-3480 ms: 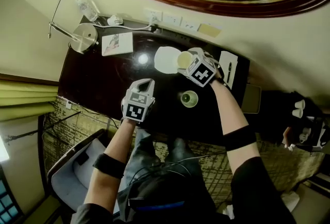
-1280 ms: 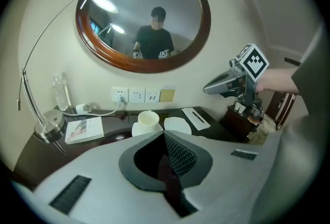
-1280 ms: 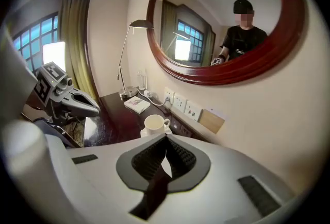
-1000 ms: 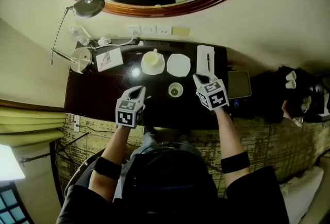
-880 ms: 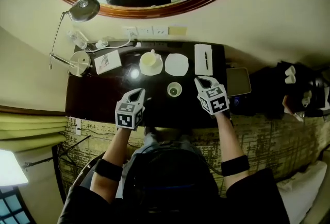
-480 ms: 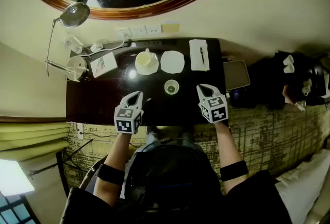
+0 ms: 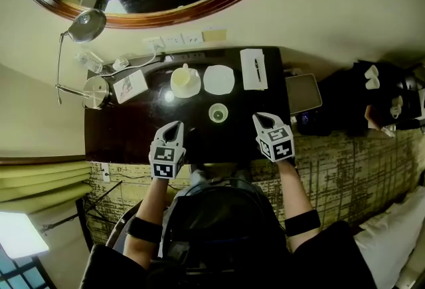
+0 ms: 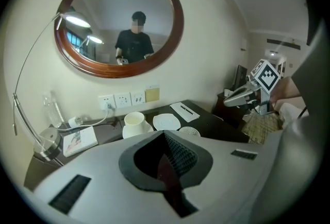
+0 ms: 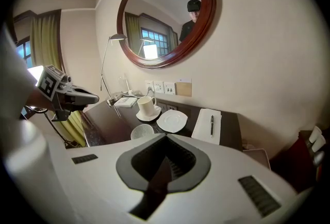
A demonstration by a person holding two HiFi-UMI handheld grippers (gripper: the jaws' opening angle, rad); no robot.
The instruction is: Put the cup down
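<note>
Dark desk (image 7: 119,128) fills the head view: the cup (image 7: 184,78) stands on its saucer (image 7: 174,89) at twelve o'clock from the left gripper (image 7: 174,127), right gripper (image 7: 259,119) at three o'clock. Left gripper view: jaws together, empty. Right gripper view: jaws closed on nothing

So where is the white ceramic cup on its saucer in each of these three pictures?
Head view: the white ceramic cup stands upper middle, at the dark desk's far edge.
Left gripper view: the cup is left of centre.
Right gripper view: the cup is left of centre.
Shared landmark: the empty white plate just right of it.
</note>
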